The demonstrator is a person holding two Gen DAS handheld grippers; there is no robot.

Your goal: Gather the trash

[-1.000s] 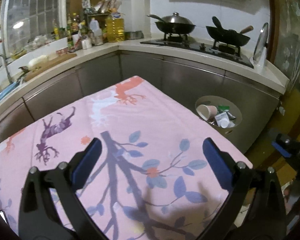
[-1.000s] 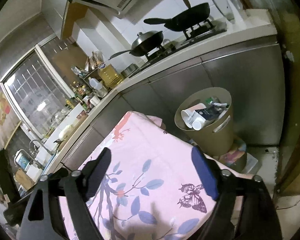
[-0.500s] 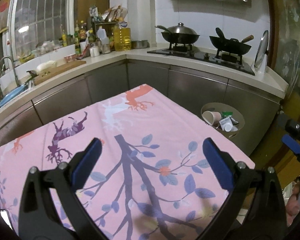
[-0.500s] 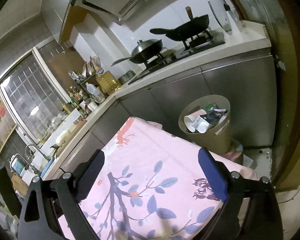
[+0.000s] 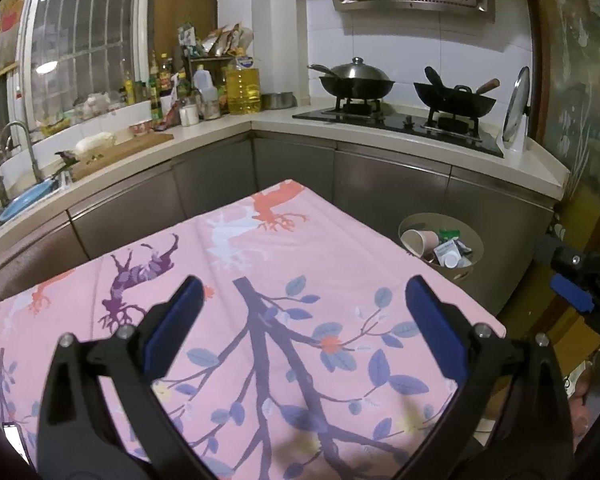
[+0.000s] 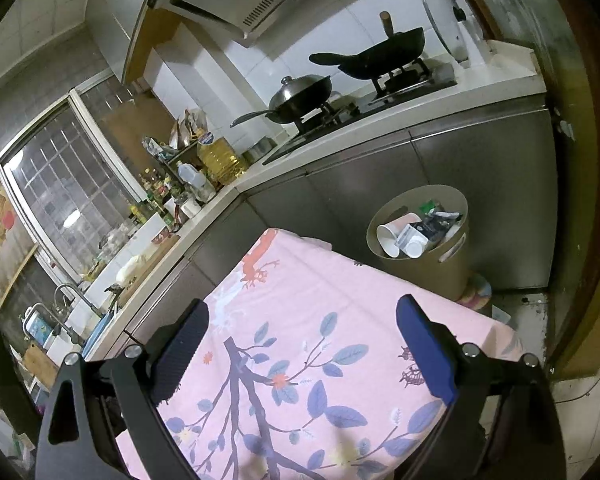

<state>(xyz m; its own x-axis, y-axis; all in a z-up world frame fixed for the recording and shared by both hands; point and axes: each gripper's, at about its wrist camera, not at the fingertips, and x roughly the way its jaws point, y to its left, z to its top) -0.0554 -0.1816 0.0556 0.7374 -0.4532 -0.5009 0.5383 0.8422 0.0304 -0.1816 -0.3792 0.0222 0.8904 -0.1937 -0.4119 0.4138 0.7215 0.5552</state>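
Pink cloth covered the tabletop with no trash on it, and the full bin sat far off to the right, nearer the right tool than the left tool, both wide open and holding nothing.

Matt printed cloth tablecloth, brushed-metal cabinets

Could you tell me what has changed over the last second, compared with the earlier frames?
Both tongs, left and right, have tilted up and drawn back, so more of the kitchen wall and hood shows and the trash bin sits lower in view. Nothing was gripped or released. Both stay open and empty above the pink tablecloth; the bin's trash is unchanged.
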